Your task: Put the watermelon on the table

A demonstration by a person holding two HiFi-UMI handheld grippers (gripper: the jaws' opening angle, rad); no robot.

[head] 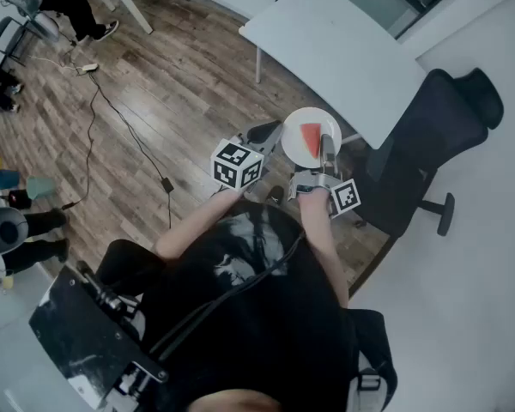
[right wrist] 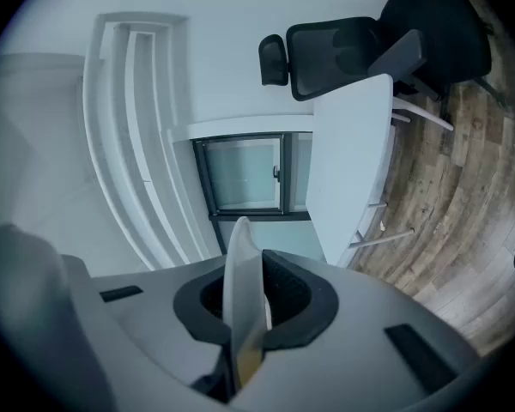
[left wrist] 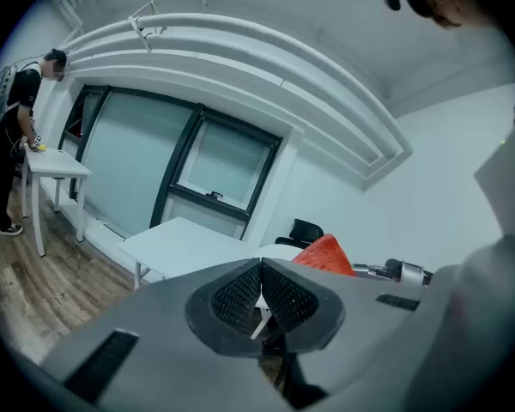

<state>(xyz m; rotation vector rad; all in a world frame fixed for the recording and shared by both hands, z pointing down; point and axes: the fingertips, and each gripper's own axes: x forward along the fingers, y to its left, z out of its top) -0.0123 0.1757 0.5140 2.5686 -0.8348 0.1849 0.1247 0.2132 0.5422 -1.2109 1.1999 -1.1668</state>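
A red watermelon wedge (head: 312,139) lies on a white plate (head: 297,151) held in the air, short of the white table (head: 343,54). My right gripper (head: 328,148) is shut on the plate's rim; in the right gripper view the plate (right wrist: 242,299) stands edge-on between the pads. My left gripper (head: 273,132) hangs just left of the plate, its jaws closed together with nothing in them. In the left gripper view the wedge (left wrist: 326,254) shows just past the left gripper (left wrist: 262,292), with the table (left wrist: 184,243) beyond.
A black office chair (head: 433,136) stands right of the table, close to the white wall. Wood floor (head: 154,101) with a cable (head: 120,123) spreads to the left. People stand at another white table (left wrist: 56,163) far left.
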